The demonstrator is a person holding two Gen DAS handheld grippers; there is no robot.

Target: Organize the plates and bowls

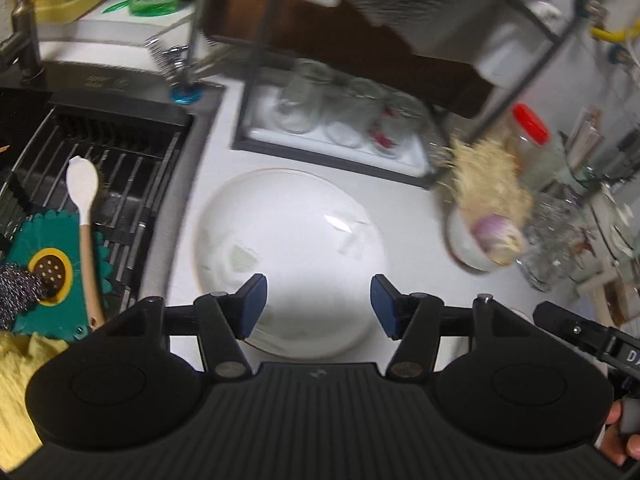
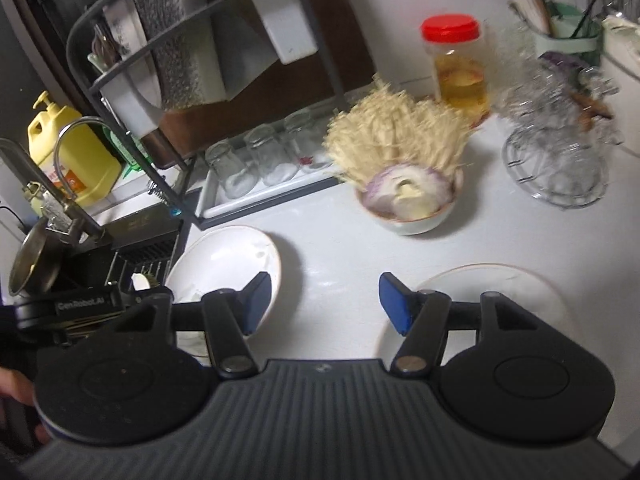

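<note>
A white plate (image 1: 288,240) lies flat on the white counter beside the sink. My left gripper (image 1: 318,306) hangs over its near part, jaws open, nothing between the blue pads. In the right wrist view that same white plate (image 2: 228,258) lies at the left, and a second white plate (image 2: 492,284) lies at the lower right. My right gripper (image 2: 324,302) is open above the bare counter between the two plates, holding nothing. A white bowl (image 2: 408,210) filled with sliced onion and pale noodle-like strands stands behind; this bowl (image 1: 476,240) also shows at the right in the left wrist view.
A dark dish rack (image 2: 224,92) with upturned glasses (image 2: 260,160) on its tray stands at the back. The sink (image 1: 100,168) with a grid, a white spoon (image 1: 82,192) and a green scrubber lies left. A red-capped jar (image 2: 460,68) and a glass dish (image 2: 560,160) stand right.
</note>
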